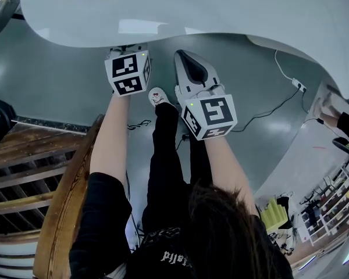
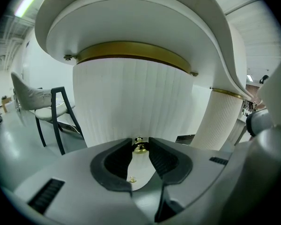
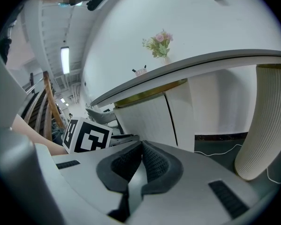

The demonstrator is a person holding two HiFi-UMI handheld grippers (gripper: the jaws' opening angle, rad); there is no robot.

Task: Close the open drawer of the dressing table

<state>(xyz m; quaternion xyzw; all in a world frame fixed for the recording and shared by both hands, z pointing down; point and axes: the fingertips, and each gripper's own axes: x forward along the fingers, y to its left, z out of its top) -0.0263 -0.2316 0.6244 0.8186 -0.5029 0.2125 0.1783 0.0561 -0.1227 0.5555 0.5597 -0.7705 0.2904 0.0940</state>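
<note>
Left gripper (image 2: 140, 141): clamped on brass knob (image 2: 140, 147) of drawer front (image 2: 131, 102), presumably to push it shut; right gripper (image 3: 141, 145): jaws closed, empty, spare, near that front.

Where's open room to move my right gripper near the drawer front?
Free: the ribbed drawer front right of the brass knob, and the floor gap between it and the ribbed leg. Crowded: the knob, clamped by the left gripper; a wooden frame crowds the left.
</note>
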